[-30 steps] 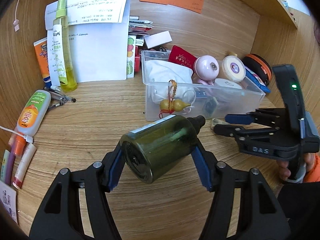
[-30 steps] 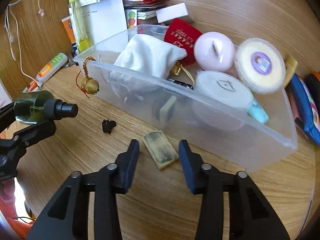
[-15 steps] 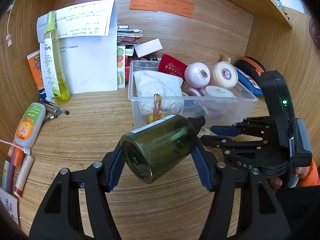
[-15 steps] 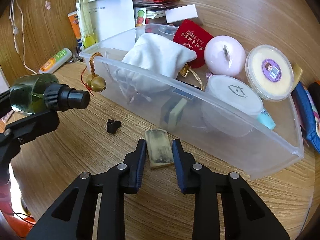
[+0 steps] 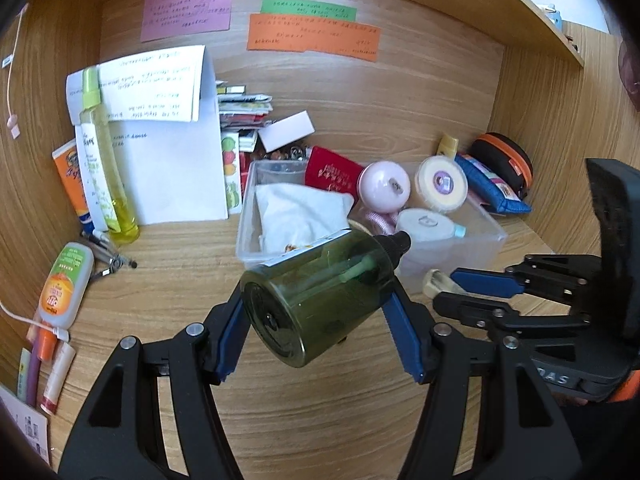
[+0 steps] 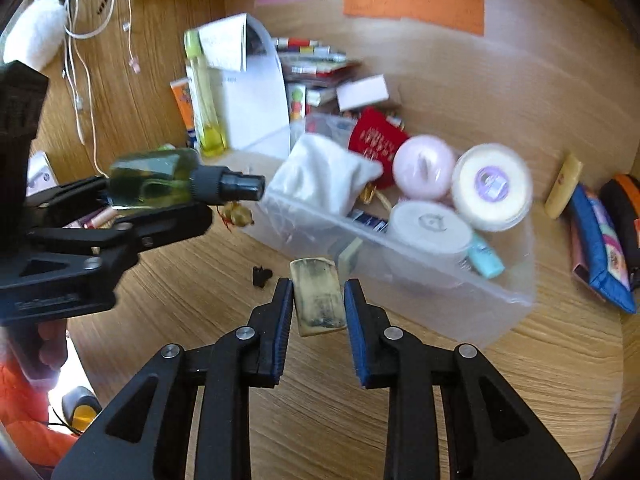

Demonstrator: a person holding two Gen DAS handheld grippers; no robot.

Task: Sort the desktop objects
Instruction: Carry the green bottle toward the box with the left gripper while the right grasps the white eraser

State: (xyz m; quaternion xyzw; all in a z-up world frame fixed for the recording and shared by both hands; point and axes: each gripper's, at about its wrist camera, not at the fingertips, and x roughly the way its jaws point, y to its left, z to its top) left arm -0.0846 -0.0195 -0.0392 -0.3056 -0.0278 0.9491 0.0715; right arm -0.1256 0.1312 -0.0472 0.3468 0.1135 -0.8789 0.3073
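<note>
my left gripper [image 5: 320, 312] is clamped across the green spray bottle [image 5: 320, 292], held above the desk; it looks smooth, so slippery. my right gripper [image 6: 318, 300] pinches the small tan block [image 6: 318, 300] by its edges, near the clear bin [image 6: 500, 292]; it seems stiff and light.

A wooden desk [image 5: 168, 280] is carrying a clear plastic box [image 5: 472, 256] near the middle. By the left edge a white and orange tube [image 5: 64, 284] is lying flat, with metal clips [image 5: 108, 264] just beside it. A tall yellow bottle [image 5: 104, 160] is standing at the back left against white papers [image 5: 172, 168]. A blue pouch [image 5: 492, 184] and a black and orange case [image 5: 504, 160] are sitting toward the right edge. A small black piece [image 6: 261, 276] is lying in front of the box.
</note>
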